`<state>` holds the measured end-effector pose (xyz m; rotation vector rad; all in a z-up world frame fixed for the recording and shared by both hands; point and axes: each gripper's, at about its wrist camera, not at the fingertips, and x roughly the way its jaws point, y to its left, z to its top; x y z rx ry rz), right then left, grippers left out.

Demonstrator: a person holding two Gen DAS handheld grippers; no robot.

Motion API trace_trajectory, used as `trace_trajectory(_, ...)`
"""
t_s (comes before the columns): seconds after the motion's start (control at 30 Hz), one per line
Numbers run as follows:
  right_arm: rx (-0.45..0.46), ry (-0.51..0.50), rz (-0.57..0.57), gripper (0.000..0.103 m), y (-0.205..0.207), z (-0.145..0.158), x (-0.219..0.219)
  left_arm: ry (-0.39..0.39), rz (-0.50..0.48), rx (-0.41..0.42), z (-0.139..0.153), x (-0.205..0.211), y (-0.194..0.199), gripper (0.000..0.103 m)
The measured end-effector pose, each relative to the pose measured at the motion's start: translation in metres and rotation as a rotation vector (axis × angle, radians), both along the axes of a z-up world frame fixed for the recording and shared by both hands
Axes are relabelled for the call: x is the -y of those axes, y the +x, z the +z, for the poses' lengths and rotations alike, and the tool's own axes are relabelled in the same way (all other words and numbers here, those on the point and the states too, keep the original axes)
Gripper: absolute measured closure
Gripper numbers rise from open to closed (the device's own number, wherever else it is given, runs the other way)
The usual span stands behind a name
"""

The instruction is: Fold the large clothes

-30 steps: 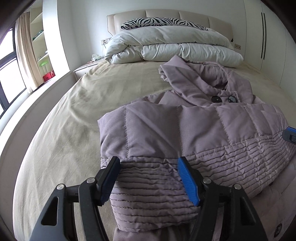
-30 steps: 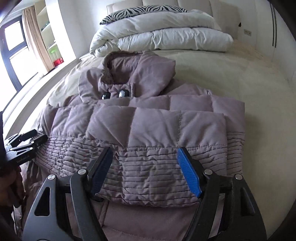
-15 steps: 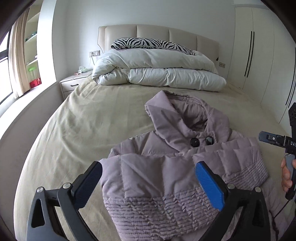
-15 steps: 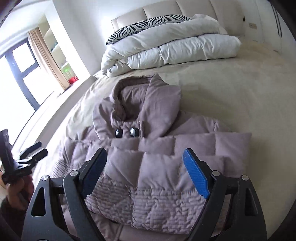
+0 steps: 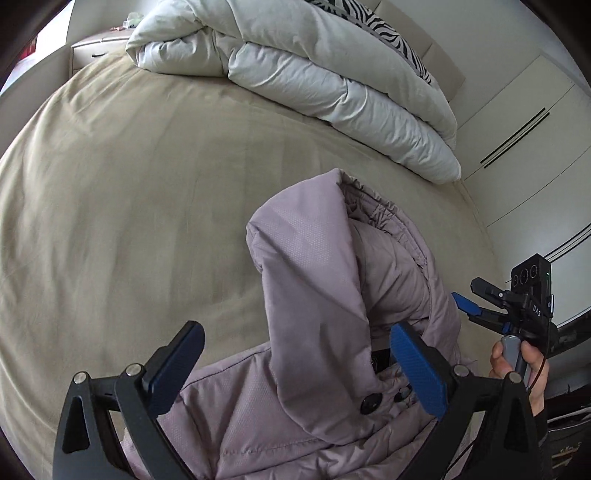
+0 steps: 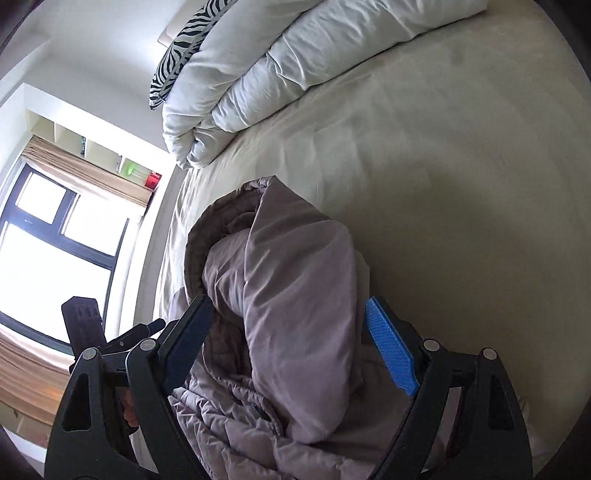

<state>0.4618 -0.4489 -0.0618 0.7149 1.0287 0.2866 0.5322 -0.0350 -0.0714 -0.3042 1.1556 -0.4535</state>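
Observation:
A mauve quilted hooded jacket [image 5: 314,295] lies on the beige bed, its hood pointing toward the headboard and dark buttons at the collar. My left gripper [image 5: 295,362] is open and hovers over the hood and collar, touching nothing. My right gripper [image 6: 291,343] is open too, its fingers either side of the hood [image 6: 291,266] without pinching it. The right gripper also shows at the right edge of the left wrist view [image 5: 469,306], held by a hand. The left gripper shows at the left of the right wrist view [image 6: 110,339].
A folded white duvet [image 5: 314,70] and a zebra pillow [image 5: 391,33] lie at the head of the bed [image 5: 110,184]. A nightstand [image 5: 96,48] stands at its far left corner. Wardrobe doors [image 5: 524,129] are on the right, a window [image 6: 44,240] on the left.
Both grippers have left the folded hem, risen and moved forward up the jacket to the hood, tilting toward each other. The jacket has stayed folded on the bed.

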Motion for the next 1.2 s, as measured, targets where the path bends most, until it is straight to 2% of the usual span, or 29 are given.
trace_trajectory(0.13,-0.070,-0.019,0.026,0.018,0.028,-0.025,-0.013,-0.007,-0.016,-0.067,-0.022,0.014,0.023,0.000)
trace_trajectory(0.2,-0.097,-0.033,0.039,0.018,0.040,-0.040,-0.020,-0.038,0.000,-0.090,-0.029,0.016,0.033,0.000)
trace_trajectory(0.23,-0.093,-0.034,0.038,0.019,0.044,-0.041,-0.022,-0.060,0.013,-0.101,-0.032,0.016,0.037,0.001)
trace_trajectory(0.27,-0.082,-0.035,0.031,0.021,0.046,-0.044,-0.024,-0.076,0.024,-0.109,-0.034,0.016,0.041,0.006)
trace_trajectory(0.3,-0.069,-0.032,0.029,0.031,0.048,-0.043,-0.026,-0.088,0.020,-0.114,-0.036,0.018,0.045,0.027)
trace_trajectory(0.33,-0.063,-0.043,0.036,0.044,0.051,-0.043,-0.029,-0.106,0.000,-0.120,-0.036,0.021,0.047,0.042)
trace_trajectory(0.37,-0.054,-0.072,0.045,0.050,0.051,-0.041,-0.033,-0.107,-0.011,-0.121,-0.034,0.026,0.046,0.064)
trace_trajectory(0.4,-0.039,-0.105,0.057,0.061,0.051,-0.037,-0.037,-0.099,-0.024,-0.103,-0.028,0.031,0.044,0.074)
trace_trajectory(0.43,-0.020,-0.135,0.067,0.069,0.050,-0.032,-0.043,-0.090,-0.041,-0.075,-0.022,0.035,0.040,0.079)
trace_trajectory(0.5,0.033,-0.177,0.075,0.075,0.041,-0.017,-0.050,-0.100,-0.058,-0.031,-0.006,0.036,0.026,0.090)
trace_trajectory(0.6,0.129,-0.219,0.085,0.079,0.017,0.012,-0.058,-0.122,-0.067,0.043,0.023,0.031,-0.004,0.093)
trace_trajectory(0.73,0.309,-0.270,0.137,0.081,-0.046,0.056,-0.070,-0.072,-0.129,0.200,0.063,0.028,-0.070,0.093)
trace_trajectory(0.8,0.375,-0.272,0.159,0.081,-0.085,0.070,-0.073,-0.070,-0.159,0.264,0.072,0.027,-0.104,0.093)
trace_trajectory(0.87,0.422,-0.272,0.172,0.081,-0.125,0.078,-0.075,-0.090,-0.166,0.291,0.070,0.023,-0.134,0.093)
trace_trajectory(1.0,0.417,-0.275,0.179,0.081,-0.195,0.066,-0.075,-0.111,-0.165,0.289,0.051,0.014,-0.186,0.093)
trace_trajectory(1.17,0.284,-0.303,0.141,0.076,-0.252,0.022,-0.068,-0.035,-0.181,0.226,0.016,0.008,-0.236,0.092)
trace_trajectory(1.2,0.257,-0.304,0.125,0.075,-0.261,0.015,-0.066,-0.026,-0.181,0.215,0.013,0.006,-0.244,0.088)
